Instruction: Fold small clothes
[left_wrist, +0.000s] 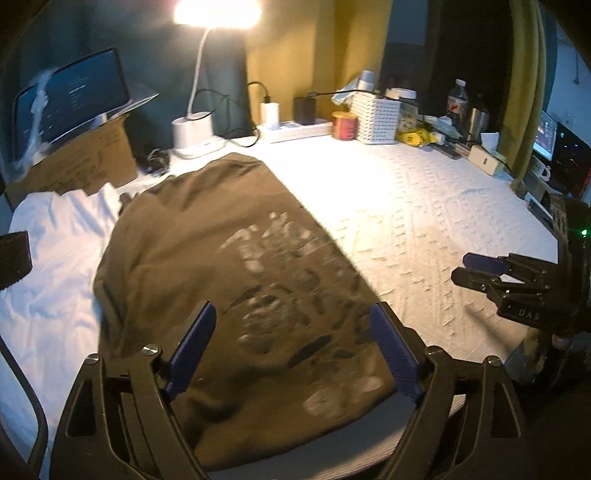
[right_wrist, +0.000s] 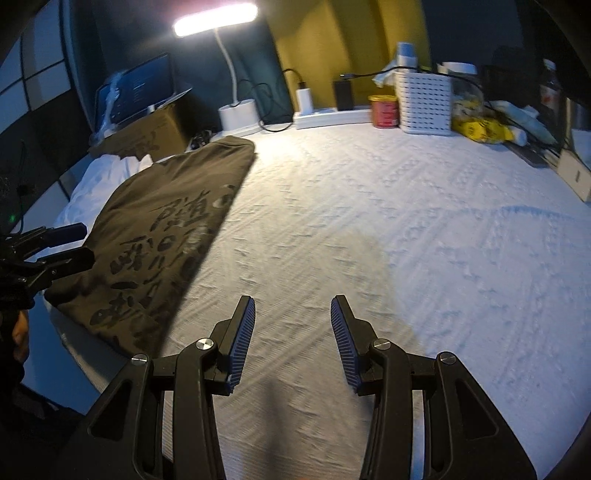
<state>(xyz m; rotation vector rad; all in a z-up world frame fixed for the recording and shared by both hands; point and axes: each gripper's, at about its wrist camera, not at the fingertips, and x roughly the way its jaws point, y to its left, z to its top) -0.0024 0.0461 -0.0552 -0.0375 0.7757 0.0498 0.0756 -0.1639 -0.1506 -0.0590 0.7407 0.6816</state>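
An olive-brown shirt (left_wrist: 207, 258) with a pale print is laid flat, apparently folded lengthwise, on the left part of a white textured cover (right_wrist: 369, 221), with its far end near the lamp base (right_wrist: 238, 114) and a white cloth (left_wrist: 55, 240) beside it. The left tongs (left_wrist: 291, 350) are held wide apart above the near end of the shirt, and nothing is gripped. The right tongs (right_wrist: 291, 339) are held about half open over bare cover, well apart from the shirt, and are empty too. A slip is judged likely if only the top layer is pinched, since the fold would be pulled open. The white cloth could be caught along with the shirt's left edge.
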